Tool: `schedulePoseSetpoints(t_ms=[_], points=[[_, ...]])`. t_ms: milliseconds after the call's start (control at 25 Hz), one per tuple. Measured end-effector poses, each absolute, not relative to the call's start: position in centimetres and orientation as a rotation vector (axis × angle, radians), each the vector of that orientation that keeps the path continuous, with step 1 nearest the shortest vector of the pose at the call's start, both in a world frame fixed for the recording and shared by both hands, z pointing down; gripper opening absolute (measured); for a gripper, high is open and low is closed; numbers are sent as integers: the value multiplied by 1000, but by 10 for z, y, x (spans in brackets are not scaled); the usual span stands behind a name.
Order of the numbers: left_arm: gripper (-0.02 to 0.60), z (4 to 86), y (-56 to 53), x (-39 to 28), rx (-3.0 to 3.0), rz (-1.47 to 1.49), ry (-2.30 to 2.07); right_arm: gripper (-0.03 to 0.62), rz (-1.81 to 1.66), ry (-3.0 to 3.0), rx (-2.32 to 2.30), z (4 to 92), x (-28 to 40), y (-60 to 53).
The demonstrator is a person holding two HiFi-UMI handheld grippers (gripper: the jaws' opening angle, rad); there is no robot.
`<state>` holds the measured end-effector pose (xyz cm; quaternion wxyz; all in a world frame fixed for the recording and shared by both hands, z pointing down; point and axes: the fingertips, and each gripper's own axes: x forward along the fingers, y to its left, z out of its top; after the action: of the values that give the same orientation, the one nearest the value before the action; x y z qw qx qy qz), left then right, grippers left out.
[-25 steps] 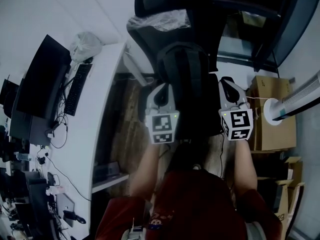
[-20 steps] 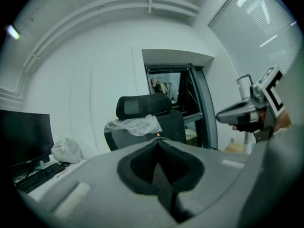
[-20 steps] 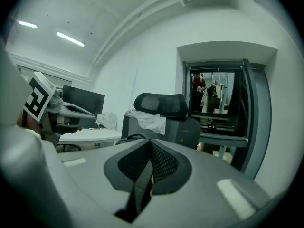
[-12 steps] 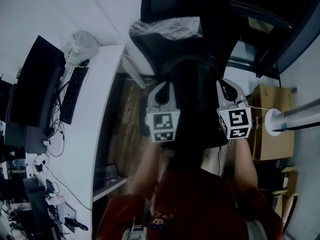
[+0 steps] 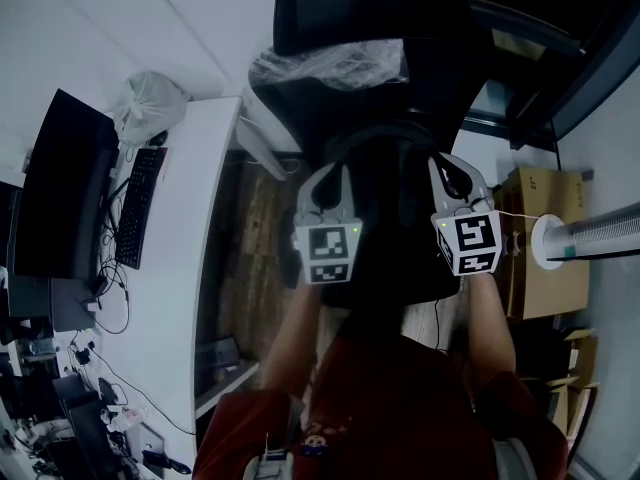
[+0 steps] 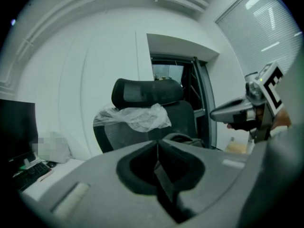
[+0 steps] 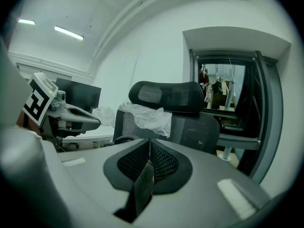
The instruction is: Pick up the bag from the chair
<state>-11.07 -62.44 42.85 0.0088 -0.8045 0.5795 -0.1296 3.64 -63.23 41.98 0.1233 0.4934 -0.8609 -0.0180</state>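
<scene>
Filling the middle of the head view, the black bag (image 5: 390, 218) sits between both grippers, just below the chair (image 5: 330, 3), which has clear plastic (image 5: 330, 63) over its backrest. The left gripper (image 5: 328, 168) is clamped tight on a dark strap (image 6: 164, 189). The right gripper (image 5: 447, 160) likewise pinches a second strap (image 7: 140, 186).

Head view: dim, underexposed, cold blue cast; chair (image 5: 400, 28) and bag (image 5: 390, 208) merge into one black mass; white surface (image 5: 190, 218) and wall (image 5: 120, 18) the brightest areas; pale sheen on plastic wrap (image 5: 330, 63); lines bent towards the frame edges.
Left gripper view: fisheye, black corners; soft even light; blinds (image 6: 268, 34) bright at upper right; near jaws blurred.
Right gripper view: same fisheye vignette; ceiling lights (image 7: 69, 33) glare at upper left; jaws soft, their mesh texture readable.
</scene>
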Motion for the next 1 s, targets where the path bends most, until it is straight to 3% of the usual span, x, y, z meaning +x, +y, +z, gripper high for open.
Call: schedulePoseSetpoints(t_ms=[80, 240, 480, 1000], points=[[66, 433, -630, -111, -2526, -409, 1801, 36, -44, -2510, 1425, 424, 33, -636], [128, 443, -639, -113, -2554, -430, 1785, 106, -25, -2496, 1391, 436, 27, -644], [281, 463, -655, -112, -2603, -485, 1734, 212, 3, -2478, 1319, 454, 19, -659], [397, 517, -700, -107, -2722, -610, 1663, 342, 92, -2387, 1213, 508, 11, -709]])
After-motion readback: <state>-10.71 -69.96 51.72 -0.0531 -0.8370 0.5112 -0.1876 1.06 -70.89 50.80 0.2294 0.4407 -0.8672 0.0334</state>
